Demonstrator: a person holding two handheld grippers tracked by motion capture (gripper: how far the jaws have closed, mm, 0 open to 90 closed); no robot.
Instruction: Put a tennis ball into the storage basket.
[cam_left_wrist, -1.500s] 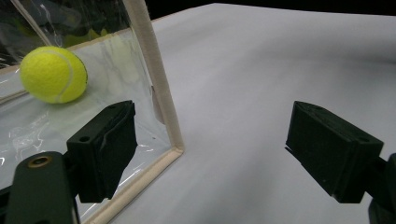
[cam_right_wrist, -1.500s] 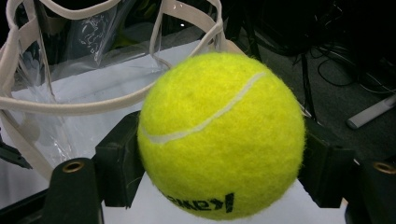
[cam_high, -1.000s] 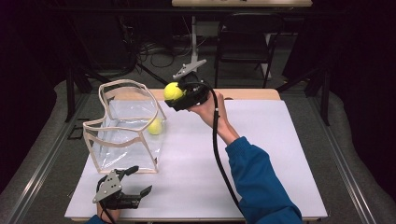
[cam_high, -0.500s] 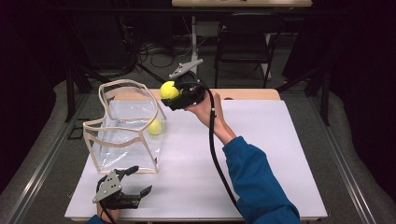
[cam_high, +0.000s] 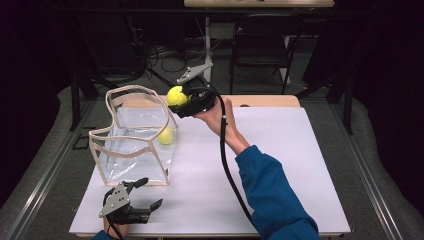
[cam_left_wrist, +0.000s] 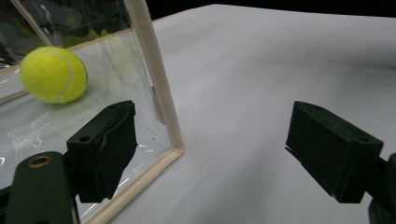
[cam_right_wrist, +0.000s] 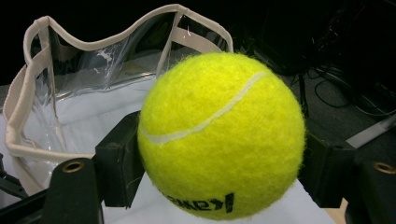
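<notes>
My right gripper (cam_high: 176, 98) is shut on a yellow tennis ball (cam_high: 175, 95) (cam_right_wrist: 219, 135), held in the air just past the far right corner of the clear bag's rim. The clear plastic bag (cam_high: 131, 135) (cam_right_wrist: 60, 79) with cream trim stands open on the white table at the left. A second tennis ball (cam_high: 166, 135) (cam_left_wrist: 53, 74) lies inside it near the right wall. My left gripper (cam_high: 144, 194) (cam_left_wrist: 210, 154) rests near the table's front left edge, jaws open and empty, close to the bag's front corner (cam_left_wrist: 173, 150).
The white table top (cam_high: 280, 160) stretches wide to the right of the bag. A blue sleeve (cam_high: 272, 195) and a black cable (cam_high: 227, 165) cross the middle. Beyond the table's far edge stand a chair (cam_high: 260, 45), stands and loose cables on the floor.
The right gripper with its ball has drifted a little left, toward the bag's rim. The left gripper has stayed put.
</notes>
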